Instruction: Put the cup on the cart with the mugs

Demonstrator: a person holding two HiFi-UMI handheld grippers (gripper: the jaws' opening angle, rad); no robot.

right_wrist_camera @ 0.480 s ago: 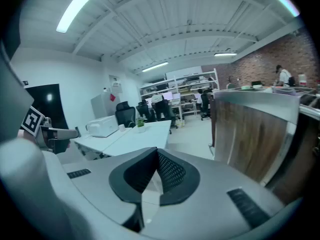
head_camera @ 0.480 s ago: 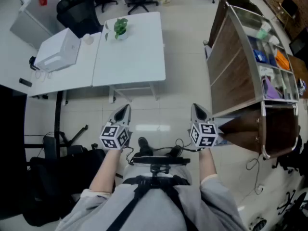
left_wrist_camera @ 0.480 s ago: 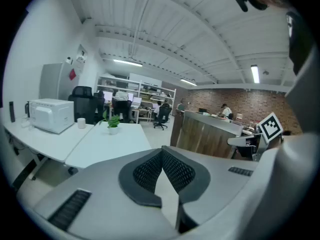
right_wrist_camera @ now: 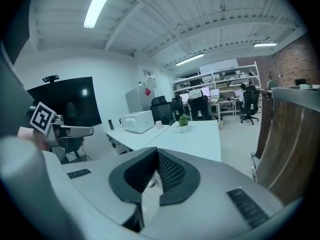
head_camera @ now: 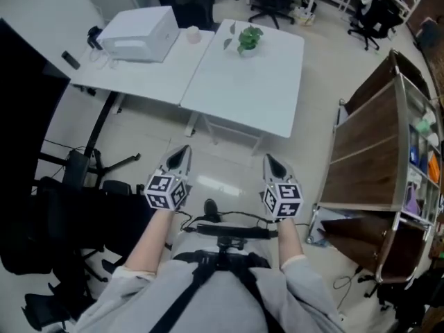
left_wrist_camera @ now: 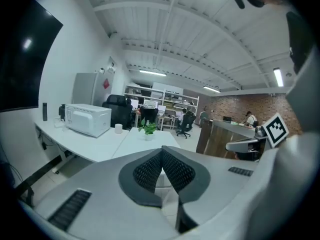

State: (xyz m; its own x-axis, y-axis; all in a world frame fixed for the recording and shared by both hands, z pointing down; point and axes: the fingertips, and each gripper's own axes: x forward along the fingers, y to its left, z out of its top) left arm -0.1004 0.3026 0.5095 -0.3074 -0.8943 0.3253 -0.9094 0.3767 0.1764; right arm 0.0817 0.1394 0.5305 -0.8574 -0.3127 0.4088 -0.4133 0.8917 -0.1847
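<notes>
A small white cup [head_camera: 193,35] stands on the white table [head_camera: 243,96], between a white microwave [head_camera: 139,33] and a potted plant [head_camera: 248,39]. It also shows far off in the left gripper view as the cup [left_wrist_camera: 118,128] and in the right gripper view as the cup [right_wrist_camera: 159,125]. My left gripper [head_camera: 179,157] and right gripper [head_camera: 272,164] are held side by side above the floor, well short of the table. Both are shut with nothing between the jaws, as the left gripper [left_wrist_camera: 161,151] and right gripper [right_wrist_camera: 156,154] show close up.
A wooden shelf cart [head_camera: 374,158] with coloured items stands at the right. A second white table [head_camera: 132,78] joins the first on the left. Black office chairs [head_camera: 69,214] crowd the left side. Desks and seated people [head_camera: 378,5] are at the back.
The head view has swung left: the tables and cup now lie more to the centre and the shelf cart has slid toward the right edge. Both grippers stay shut before the body.
</notes>
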